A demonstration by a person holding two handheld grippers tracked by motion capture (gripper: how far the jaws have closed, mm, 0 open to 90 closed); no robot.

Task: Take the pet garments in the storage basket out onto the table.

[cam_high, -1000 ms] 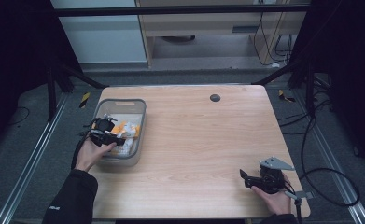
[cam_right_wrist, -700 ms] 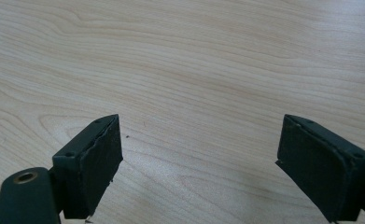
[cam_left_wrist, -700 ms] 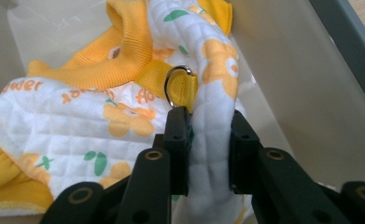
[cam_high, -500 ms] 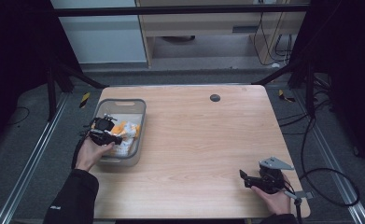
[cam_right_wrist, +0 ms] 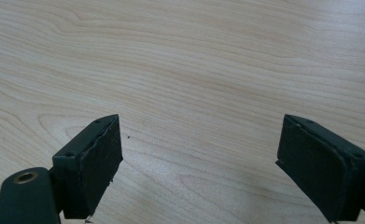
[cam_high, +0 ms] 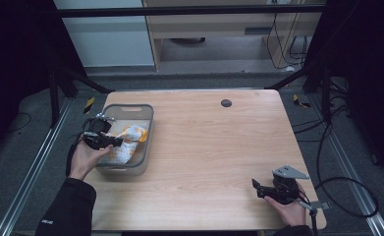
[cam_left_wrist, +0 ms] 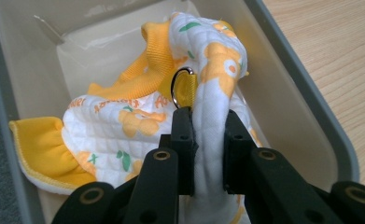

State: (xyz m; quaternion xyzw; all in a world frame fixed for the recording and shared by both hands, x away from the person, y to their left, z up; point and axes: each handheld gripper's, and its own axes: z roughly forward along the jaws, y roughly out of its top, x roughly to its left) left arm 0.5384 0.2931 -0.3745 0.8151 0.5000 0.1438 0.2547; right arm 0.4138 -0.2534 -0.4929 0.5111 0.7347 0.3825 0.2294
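The right gripper (cam_high: 263, 189) rests low over the bare wooden desk (cam_right_wrist: 194, 60), its fingers (cam_right_wrist: 94, 161) spread wide apart with only wood grain between them. Farther off, the left gripper (cam_left_wrist: 207, 140) reaches into the grey bin (cam_left_wrist: 306, 107). Its fingers (cam_left_wrist: 184, 144) are closed on a fold of the white and yellow quilted cloth (cam_left_wrist: 124, 126), and a metal ring (cam_left_wrist: 184, 84) sits just beyond the fingertips

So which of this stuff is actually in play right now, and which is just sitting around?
In play:
- left tongs, shut on the quilted garment
- grey bin holding it

Sitting around:
- right tongs, open over the bare table
- dark round spot on the table's far side
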